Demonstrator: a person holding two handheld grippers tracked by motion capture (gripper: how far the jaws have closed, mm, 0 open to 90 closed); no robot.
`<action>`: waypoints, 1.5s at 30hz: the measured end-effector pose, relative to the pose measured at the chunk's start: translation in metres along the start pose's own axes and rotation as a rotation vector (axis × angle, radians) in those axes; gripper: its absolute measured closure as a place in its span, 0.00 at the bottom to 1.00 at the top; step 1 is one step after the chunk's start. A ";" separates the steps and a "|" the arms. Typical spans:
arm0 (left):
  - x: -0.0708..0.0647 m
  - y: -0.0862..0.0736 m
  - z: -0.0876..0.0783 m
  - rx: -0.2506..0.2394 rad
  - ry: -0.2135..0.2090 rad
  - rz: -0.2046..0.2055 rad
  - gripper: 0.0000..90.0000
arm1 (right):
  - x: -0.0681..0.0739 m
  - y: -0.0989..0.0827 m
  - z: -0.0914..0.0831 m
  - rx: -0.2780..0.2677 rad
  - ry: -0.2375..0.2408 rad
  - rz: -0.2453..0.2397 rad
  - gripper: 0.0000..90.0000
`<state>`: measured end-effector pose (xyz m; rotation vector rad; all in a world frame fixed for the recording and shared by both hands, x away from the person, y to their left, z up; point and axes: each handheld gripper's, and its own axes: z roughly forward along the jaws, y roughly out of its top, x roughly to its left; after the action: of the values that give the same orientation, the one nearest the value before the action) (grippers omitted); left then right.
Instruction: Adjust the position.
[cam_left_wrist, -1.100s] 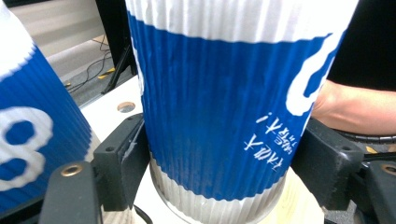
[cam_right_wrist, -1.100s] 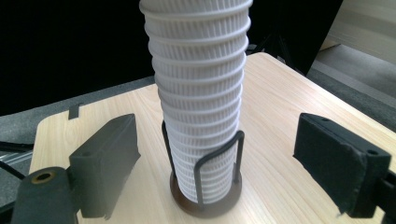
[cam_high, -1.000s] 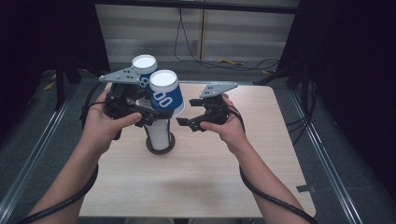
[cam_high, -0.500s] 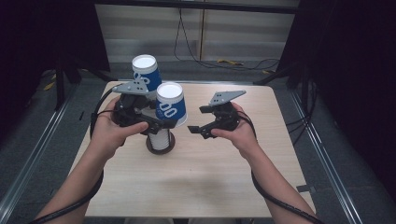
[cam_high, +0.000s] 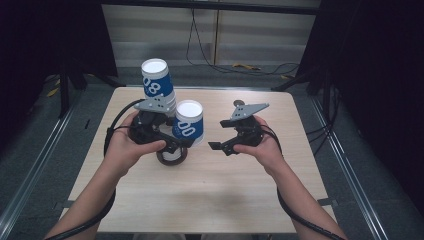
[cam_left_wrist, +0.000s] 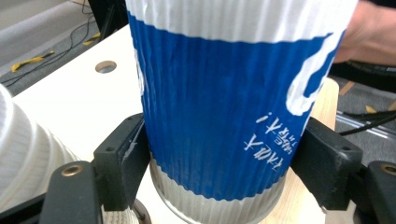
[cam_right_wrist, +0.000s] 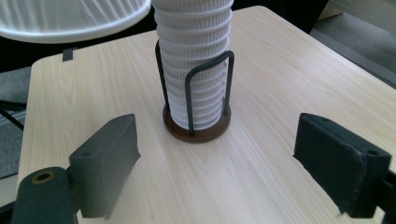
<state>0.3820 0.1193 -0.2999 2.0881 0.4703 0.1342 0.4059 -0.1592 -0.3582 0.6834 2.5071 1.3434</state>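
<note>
Left gripper (cam_high: 175, 145) is clamped on a blue-and-white ribbed paper cup (cam_high: 189, 125), right above the round brown cup holder (cam_high: 171, 156). Right gripper (cam_high: 220, 146) sits just beside that holder, jaws wide apart on nothing.

Pale wooden table (cam_high: 210, 200) on grey floor (cam_high: 370, 165), dark curtains (cam_high: 380, 60) around.

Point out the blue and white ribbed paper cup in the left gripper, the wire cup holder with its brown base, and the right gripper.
blue and white ribbed paper cup (cam_left_wrist: 219, 116), left gripper view, blue side wall.
wire cup holder (cam_right_wrist: 196, 132), right gripper view, brown base rim.
right gripper (cam_right_wrist: 217, 163), right gripper view, midway between its open jaws.
</note>
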 end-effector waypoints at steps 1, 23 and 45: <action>0.000 -0.001 0.002 0.002 -0.005 0.000 0.28 | 0.000 -0.001 -0.001 0.001 -0.002 -0.004 0.15; 0.000 -0.005 0.031 0.152 -0.006 0.045 0.28 | -0.002 -0.031 -0.021 0.076 0.009 -0.025 0.15; -0.005 -0.012 0.054 0.330 -0.012 0.106 0.28 | 0.007 -0.050 -0.017 0.152 0.068 -0.066 0.15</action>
<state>0.3889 0.0800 -0.3382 2.4368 0.3950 0.1117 0.3787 -0.1917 -0.3898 0.5869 2.6823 1.1826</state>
